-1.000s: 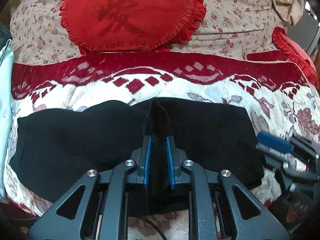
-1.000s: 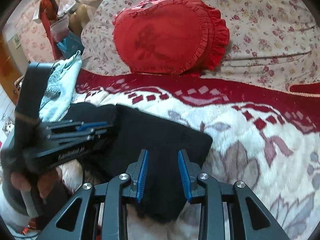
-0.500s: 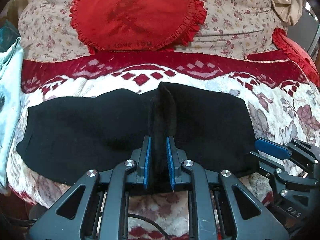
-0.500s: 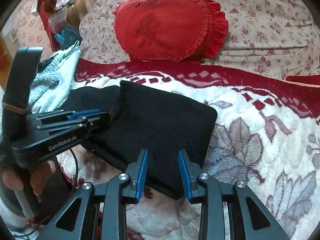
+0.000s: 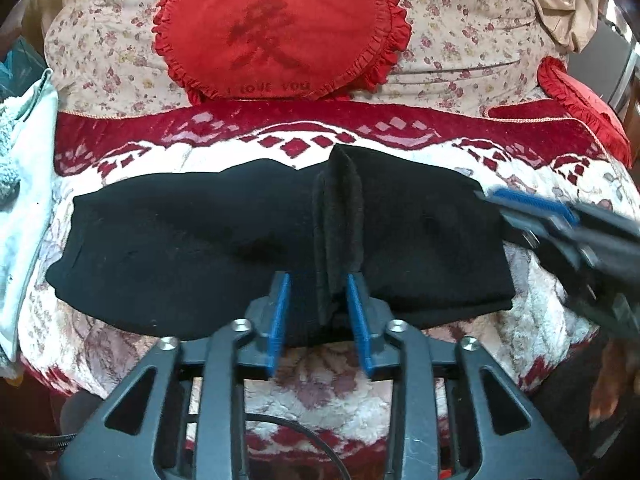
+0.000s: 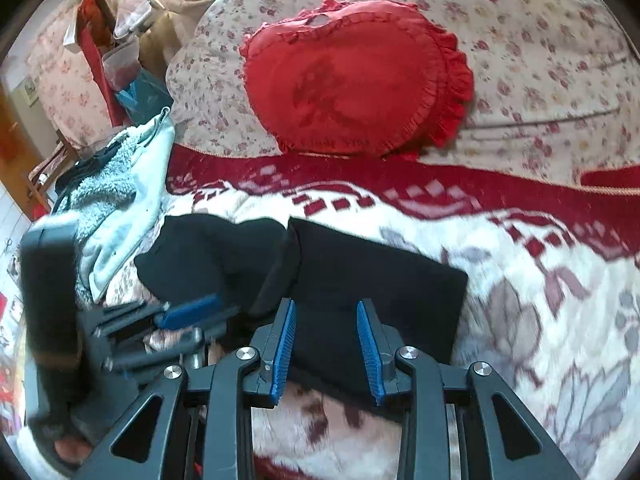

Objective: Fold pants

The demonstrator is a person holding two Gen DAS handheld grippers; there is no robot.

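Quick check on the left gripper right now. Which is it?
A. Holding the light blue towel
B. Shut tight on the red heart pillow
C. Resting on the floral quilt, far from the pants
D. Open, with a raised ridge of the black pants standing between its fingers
D. In the left wrist view the left gripper has its blue pads spread apart, and an upright fold of the black pants stands in the gap, nearer the right pad.

The pants are matt black knit cloth, fuzzy at the raised fold. The blanket beneath looks plush (deep, fleecy pile). The heart cushion is red fabric with a faint sheen.
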